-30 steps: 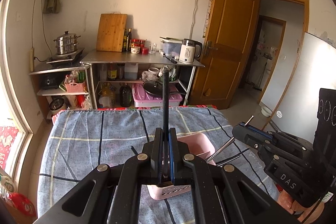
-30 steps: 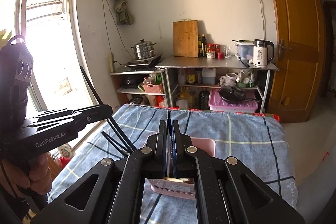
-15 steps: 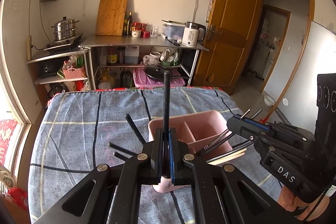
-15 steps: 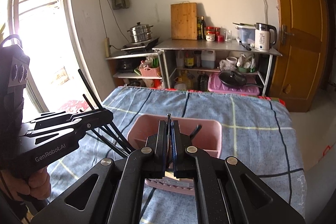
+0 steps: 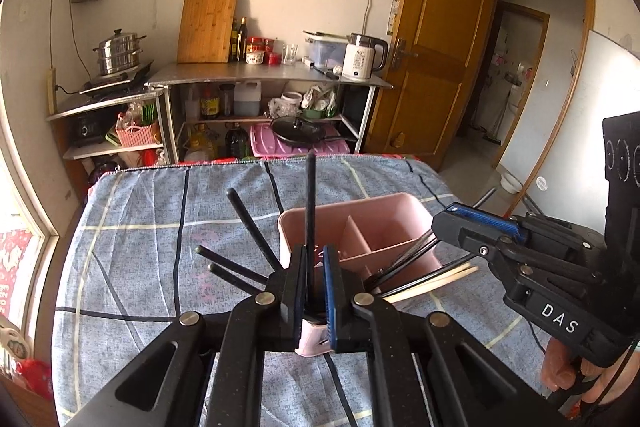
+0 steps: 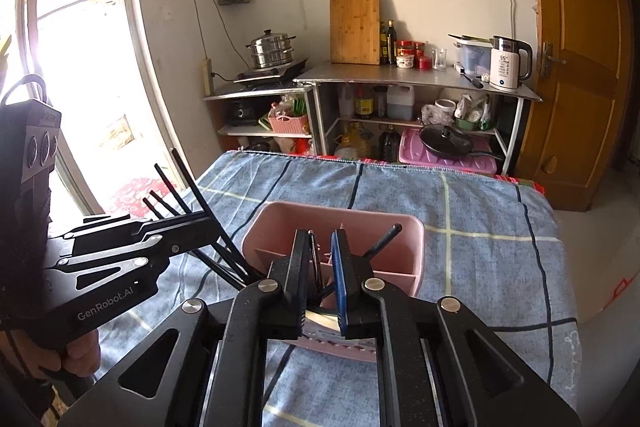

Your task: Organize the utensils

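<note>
We hold both grippers over the pink holder [image 5: 404,215], which stands on the blue checked cloth [image 5: 140,267] with black chopsticks [image 5: 250,223] fanning from its left compartment and more sticks leaning out at its right side. Our left gripper [image 5: 311,291] has its jaws opening, a black chopstick [image 5: 310,211] upright in the narrow gap between them and no longer pinched; its lower end goes down toward the holder. Our right gripper [image 6: 322,267] is likewise opening, with thin metal sticks [image 6: 316,259] close against its left pad over the holder; whether that pad still touches them we cannot tell.
</note>
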`<state>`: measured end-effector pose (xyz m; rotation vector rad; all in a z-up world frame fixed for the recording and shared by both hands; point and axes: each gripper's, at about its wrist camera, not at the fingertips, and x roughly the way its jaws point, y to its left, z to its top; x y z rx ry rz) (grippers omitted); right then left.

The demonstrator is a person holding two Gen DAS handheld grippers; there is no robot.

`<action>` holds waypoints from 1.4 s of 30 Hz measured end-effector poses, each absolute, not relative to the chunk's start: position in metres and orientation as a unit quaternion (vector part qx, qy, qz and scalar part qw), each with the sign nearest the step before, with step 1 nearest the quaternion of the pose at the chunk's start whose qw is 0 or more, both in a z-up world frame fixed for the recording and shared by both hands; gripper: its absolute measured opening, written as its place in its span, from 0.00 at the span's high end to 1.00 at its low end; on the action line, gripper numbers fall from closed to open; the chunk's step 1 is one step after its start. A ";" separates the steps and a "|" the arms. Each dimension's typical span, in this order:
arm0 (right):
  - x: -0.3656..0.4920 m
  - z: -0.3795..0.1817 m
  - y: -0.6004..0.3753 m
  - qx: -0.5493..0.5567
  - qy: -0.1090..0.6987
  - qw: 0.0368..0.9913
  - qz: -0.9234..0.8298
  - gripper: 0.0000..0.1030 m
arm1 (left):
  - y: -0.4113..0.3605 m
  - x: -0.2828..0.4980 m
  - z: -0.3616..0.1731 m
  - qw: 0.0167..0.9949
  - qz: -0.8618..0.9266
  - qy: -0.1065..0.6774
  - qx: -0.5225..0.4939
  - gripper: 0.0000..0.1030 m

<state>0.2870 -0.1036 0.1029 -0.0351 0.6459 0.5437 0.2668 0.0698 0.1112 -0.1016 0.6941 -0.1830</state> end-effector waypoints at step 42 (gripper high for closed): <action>0.097 0.080 -0.161 -0.008 0.277 0.931 0.236 0.71 | 0.029 0.058 0.075 0.962 -0.059 0.262 -0.043 0.81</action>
